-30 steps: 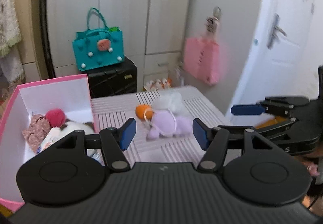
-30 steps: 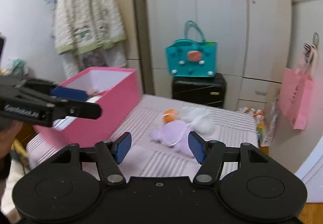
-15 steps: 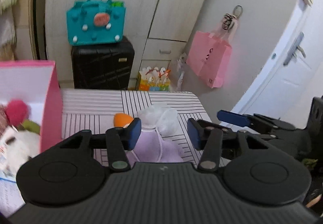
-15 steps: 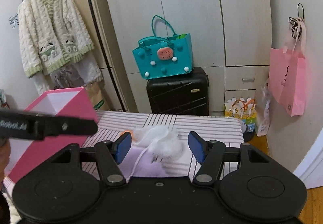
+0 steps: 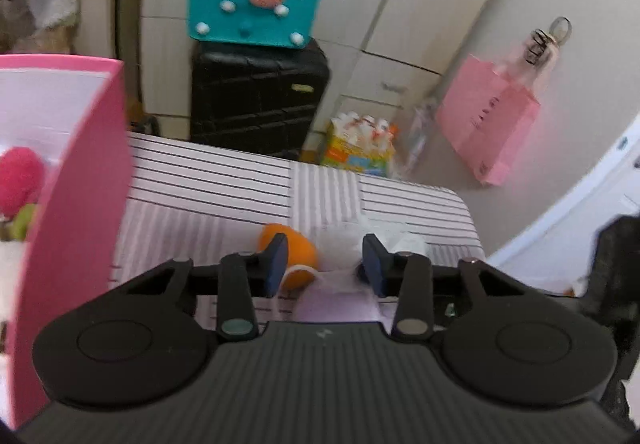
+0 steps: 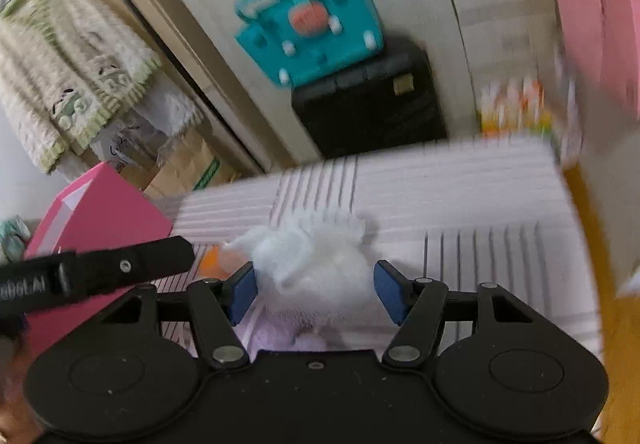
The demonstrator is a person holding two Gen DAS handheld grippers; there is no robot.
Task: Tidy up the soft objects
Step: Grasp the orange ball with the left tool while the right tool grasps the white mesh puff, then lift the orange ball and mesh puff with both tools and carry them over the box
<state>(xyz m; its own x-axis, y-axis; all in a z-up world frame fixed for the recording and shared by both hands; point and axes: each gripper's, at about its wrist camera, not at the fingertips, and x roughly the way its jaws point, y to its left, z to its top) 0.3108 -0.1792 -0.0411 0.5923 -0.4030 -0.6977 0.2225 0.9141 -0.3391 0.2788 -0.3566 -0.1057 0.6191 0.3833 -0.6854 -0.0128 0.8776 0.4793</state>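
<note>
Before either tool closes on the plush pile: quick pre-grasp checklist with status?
1. Right tool open: ok, pads spread wide.
2. White fluffy toy between the right pads: ok, centred in the gap.
3. Left tool open: ok, nothing gripped.
4. Left target defined: not ok, the orange ball sits behind the left pad and the purple plush lies below the gap.
5. Pink box open with room: ok for open; room cannot tell.
6. Tools apart from each other: cannot tell, the left tool crosses the right wrist view close by and that view is blurred.
</note>
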